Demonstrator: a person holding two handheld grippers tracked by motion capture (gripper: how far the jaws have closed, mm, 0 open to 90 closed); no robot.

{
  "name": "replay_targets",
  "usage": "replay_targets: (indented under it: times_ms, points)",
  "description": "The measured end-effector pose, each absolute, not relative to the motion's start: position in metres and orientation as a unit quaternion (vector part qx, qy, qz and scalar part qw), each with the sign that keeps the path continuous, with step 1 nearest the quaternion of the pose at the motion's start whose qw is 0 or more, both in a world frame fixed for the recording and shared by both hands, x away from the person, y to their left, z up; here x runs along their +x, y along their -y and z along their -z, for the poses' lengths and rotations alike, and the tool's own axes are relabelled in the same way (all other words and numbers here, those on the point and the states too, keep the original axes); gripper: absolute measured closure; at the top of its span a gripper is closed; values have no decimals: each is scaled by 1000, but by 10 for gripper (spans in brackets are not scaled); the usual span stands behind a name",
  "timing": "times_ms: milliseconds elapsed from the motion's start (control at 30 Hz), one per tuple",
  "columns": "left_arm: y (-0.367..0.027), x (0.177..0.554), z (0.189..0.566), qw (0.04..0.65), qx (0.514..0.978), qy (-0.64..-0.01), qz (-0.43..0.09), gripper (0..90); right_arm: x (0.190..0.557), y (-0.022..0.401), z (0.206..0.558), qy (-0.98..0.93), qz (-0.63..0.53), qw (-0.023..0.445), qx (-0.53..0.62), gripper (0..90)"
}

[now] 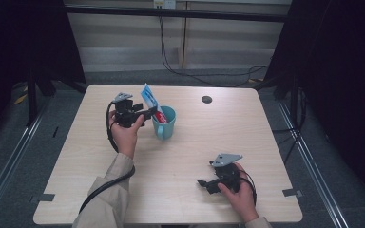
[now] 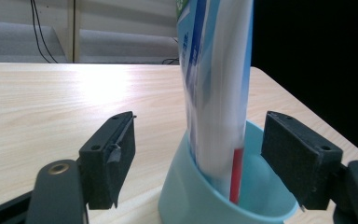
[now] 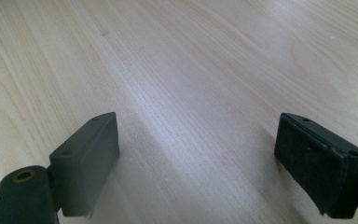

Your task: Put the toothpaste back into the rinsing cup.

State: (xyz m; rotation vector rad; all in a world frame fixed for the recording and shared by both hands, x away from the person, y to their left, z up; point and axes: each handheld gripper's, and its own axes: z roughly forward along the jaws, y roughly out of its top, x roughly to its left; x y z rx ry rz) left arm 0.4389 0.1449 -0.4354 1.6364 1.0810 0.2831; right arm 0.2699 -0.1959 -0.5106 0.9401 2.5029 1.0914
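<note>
A light blue mug (image 1: 165, 124) stands left of the table's middle, its handle toward the person. A white and blue toothpaste tube (image 1: 148, 97) stands in it, leaning left over the rim, with something red (image 1: 160, 117) at its lower end. My left gripper (image 1: 149, 113) reaches the mug's rim from the left. In the left gripper view the tube (image 2: 214, 70) rises out of the mug (image 2: 191, 200) between the open jaws of my left gripper (image 2: 200, 126), and neither pad touches it. My right gripper (image 1: 202, 183) rests low near the front right, held by a hand. Its jaws (image 3: 196, 140) are open over bare wood.
A round black grommet (image 1: 206, 99) sits in the tabletop (image 1: 247, 137) behind the mug to the right. Grey tape marks (image 1: 292, 192) lie at the front corners. Black cables hang behind the table, and dark curtains flank both sides.
</note>
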Motion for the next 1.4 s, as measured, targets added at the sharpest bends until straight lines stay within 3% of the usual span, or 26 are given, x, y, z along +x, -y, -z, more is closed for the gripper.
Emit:
replay_targets:
  times_ms: [1400]
  points:
    - [-192, 388, 461, 533, 716, -436, -114, 240, 270, 196, 511, -860, -375, 127, 323, 132]
